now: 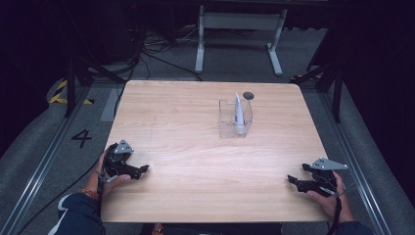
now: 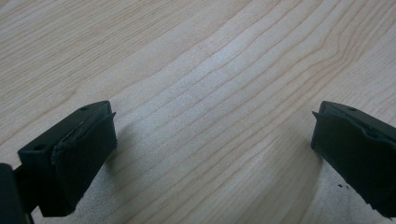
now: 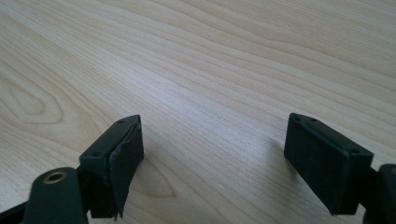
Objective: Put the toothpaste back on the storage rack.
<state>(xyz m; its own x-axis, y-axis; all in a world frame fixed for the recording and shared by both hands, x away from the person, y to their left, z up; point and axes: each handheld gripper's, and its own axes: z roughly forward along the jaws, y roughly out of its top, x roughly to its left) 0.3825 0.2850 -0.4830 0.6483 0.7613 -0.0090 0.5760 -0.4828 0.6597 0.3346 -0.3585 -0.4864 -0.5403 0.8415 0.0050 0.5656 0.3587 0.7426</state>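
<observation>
High view: two grippers (image 1: 143,170) (image 1: 292,179), one box (image 1: 235,119)

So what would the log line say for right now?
left gripper: open, empty | right gripper: open, empty | white tube: upright in clear box, untouched | table

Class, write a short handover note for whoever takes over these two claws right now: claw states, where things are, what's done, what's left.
Left claw: open, holding nothing, low over the near left of the table.
Right claw: open, holding nothing, near right.
Clear box: far centre-right, upright, with a white tube standing inside. A small dark disc lies just behind it.
Done: nothing visibly handled.
Left: probably reach for the box or tube.
</observation>
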